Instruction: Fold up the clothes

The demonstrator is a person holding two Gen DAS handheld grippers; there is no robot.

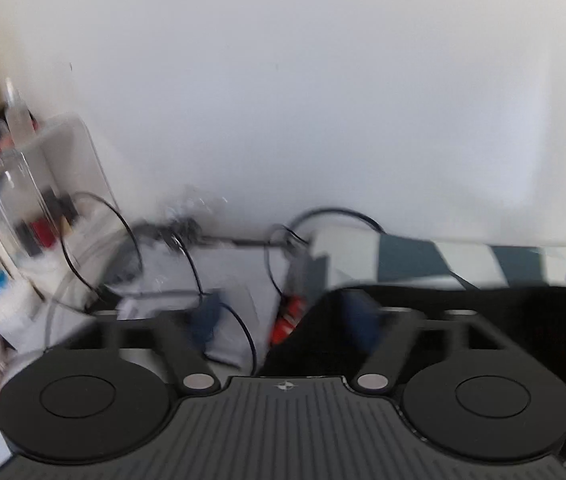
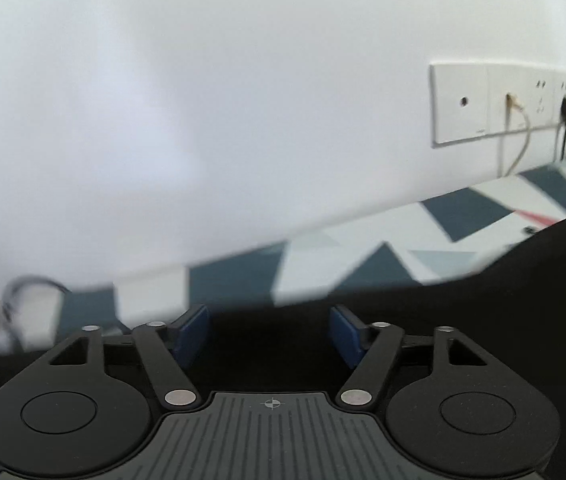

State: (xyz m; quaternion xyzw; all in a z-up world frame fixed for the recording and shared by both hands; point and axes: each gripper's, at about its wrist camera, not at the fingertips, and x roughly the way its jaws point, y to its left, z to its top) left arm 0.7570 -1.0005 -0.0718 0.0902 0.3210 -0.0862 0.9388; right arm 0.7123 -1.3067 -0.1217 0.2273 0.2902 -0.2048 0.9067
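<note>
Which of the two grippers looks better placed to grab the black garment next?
The right, probably. The right gripper hangs open with the black garment directly between its fingers. The left gripper is open too, but mostly faces cables, cloth only at its right.

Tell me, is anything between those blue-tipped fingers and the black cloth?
Nothing visible. The right gripper, fingers apart, hangs directly over the black garment. The left gripper, also open, has the garment at its right finger, cables nearer its left.

A black garment is seen on a cloth patterned in white, dark teal and grey triangles; blue pads are seen.
</note>
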